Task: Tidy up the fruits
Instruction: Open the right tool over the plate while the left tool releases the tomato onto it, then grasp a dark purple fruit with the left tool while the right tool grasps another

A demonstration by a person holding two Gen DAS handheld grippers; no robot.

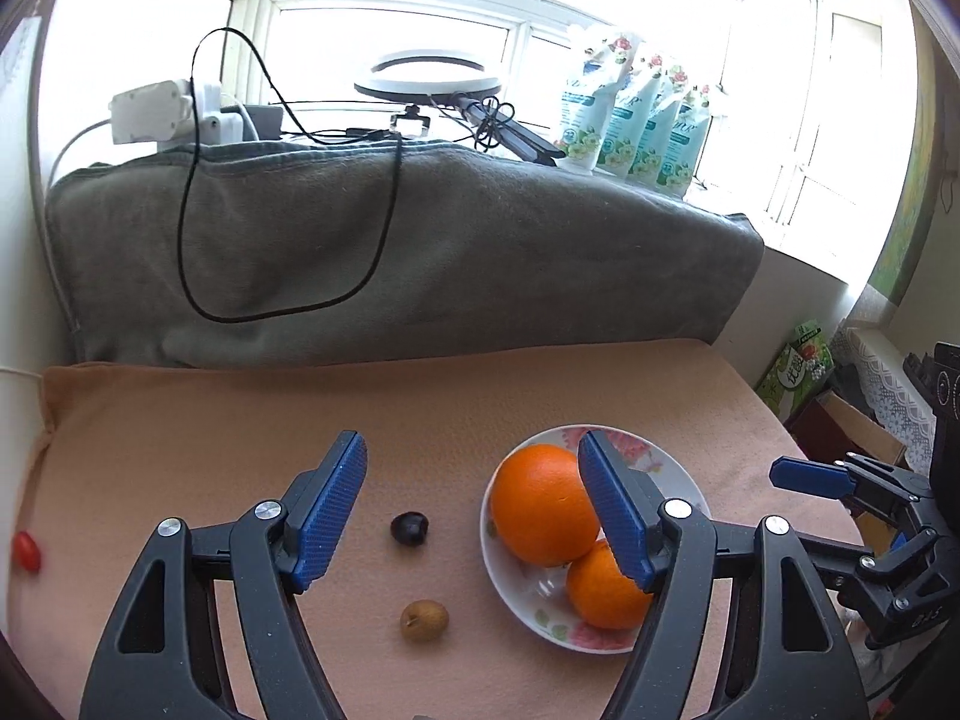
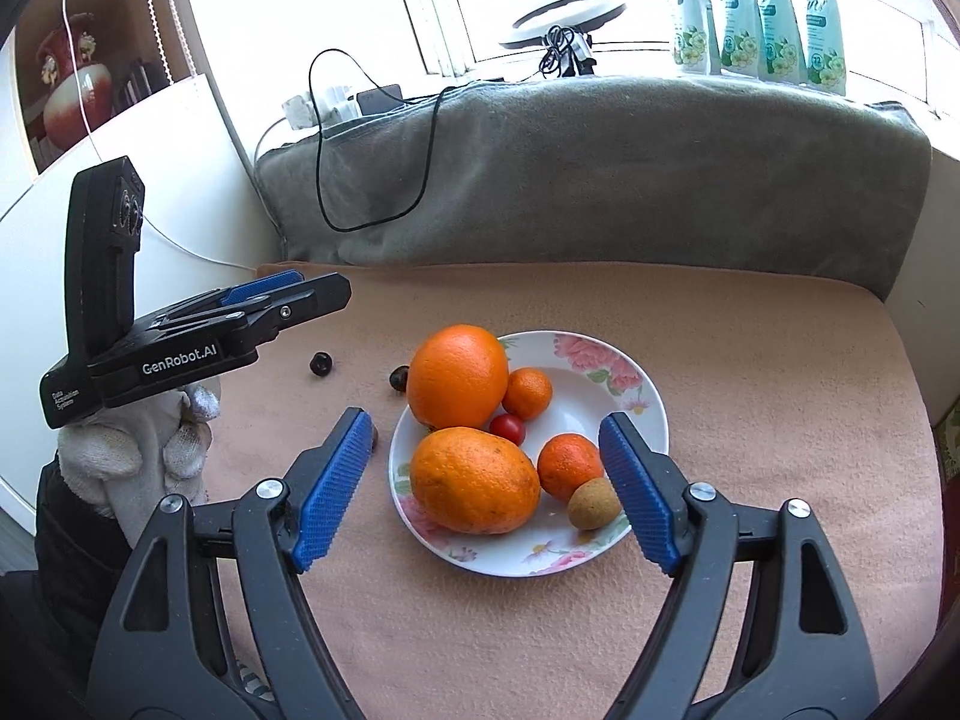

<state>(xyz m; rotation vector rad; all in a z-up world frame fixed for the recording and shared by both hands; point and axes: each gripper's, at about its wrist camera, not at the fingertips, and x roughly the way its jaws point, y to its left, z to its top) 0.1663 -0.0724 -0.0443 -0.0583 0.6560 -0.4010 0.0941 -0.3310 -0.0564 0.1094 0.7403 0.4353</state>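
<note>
Grey blanket (image 1: 420, 240), black cable (image 1: 288, 252), ring light (image 1: 427, 79).

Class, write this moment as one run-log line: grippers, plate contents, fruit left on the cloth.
left gripper: open, empty | right gripper: open, empty | plate: oranges, tomato | cloth: dark fruit, brown fruit, red tomato

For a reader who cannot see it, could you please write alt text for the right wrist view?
A flowered white plate on peach cloth holds two large oranges, two small mandarins, a cherry tomato and a brown longan, framed by the open right gripper.
</note>
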